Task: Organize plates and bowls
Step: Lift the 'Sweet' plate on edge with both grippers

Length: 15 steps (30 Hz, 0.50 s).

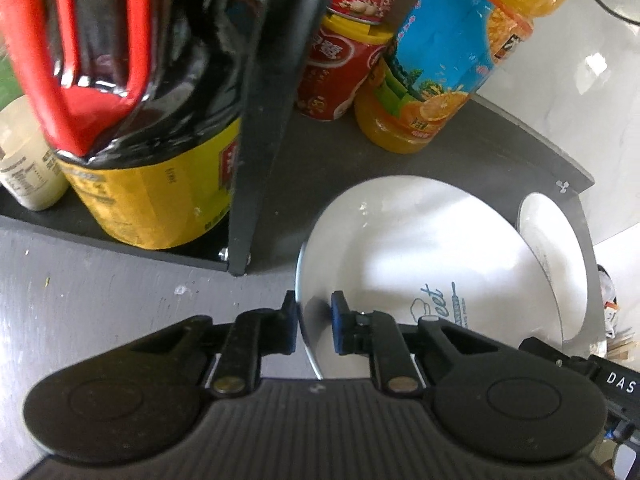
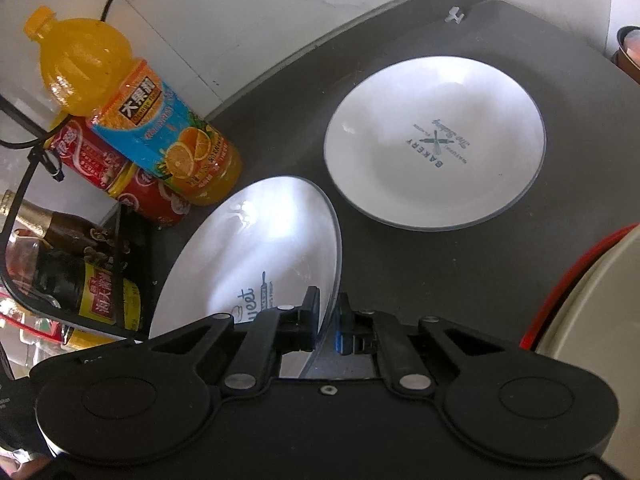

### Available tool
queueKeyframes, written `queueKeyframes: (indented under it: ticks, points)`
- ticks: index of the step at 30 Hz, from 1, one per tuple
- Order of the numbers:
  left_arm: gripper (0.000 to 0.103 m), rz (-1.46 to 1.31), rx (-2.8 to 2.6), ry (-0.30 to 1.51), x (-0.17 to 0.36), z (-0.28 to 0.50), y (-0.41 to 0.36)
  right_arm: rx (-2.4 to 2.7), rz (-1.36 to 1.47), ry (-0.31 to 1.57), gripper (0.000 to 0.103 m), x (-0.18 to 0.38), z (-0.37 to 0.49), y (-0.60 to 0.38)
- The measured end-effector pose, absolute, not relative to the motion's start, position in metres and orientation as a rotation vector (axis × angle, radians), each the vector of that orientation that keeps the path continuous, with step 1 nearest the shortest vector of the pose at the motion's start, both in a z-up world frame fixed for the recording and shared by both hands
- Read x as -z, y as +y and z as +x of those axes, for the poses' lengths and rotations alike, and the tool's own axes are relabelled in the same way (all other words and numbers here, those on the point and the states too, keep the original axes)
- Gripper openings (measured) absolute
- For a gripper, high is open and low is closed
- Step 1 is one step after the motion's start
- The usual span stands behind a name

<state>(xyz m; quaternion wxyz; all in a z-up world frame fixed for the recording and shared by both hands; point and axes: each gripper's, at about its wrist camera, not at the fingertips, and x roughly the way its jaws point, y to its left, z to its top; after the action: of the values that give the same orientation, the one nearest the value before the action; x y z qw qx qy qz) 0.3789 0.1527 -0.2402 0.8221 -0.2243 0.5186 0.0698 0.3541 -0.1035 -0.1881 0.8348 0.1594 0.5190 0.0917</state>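
A white plate (image 1: 420, 248) with blue "Sweet" print is held tilted above the dark grey counter (image 2: 400, 260). My left gripper (image 1: 315, 322) is shut on its rim at one side. On the opposite side of the same plate (image 2: 260, 240), my right gripper (image 2: 326, 320) pinches the rim. A second white plate (image 2: 434, 140), printed "BAKERY", lies flat on the counter further back and to the right. In the left wrist view this flat plate (image 1: 556, 248) shows partly behind the held one.
An orange juice bottle (image 2: 132, 108) and red cans (image 2: 92, 152) stand at the counter's back left. A dark soy sauce bottle (image 1: 152, 120) stands behind a black rack upright (image 1: 264, 120). A red-rimmed cream object (image 2: 580, 300) fills the right edge.
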Motion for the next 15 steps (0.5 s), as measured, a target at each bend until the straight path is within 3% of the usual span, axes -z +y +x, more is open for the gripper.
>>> queueKeyframes:
  ticks: [15]
  points:
    - [0.013, -0.494, -0.168, 1.024, 0.201, 0.340, 0.166, -0.269, 0.307, 1.052, 0.008, 0.161, 0.334, -0.096]
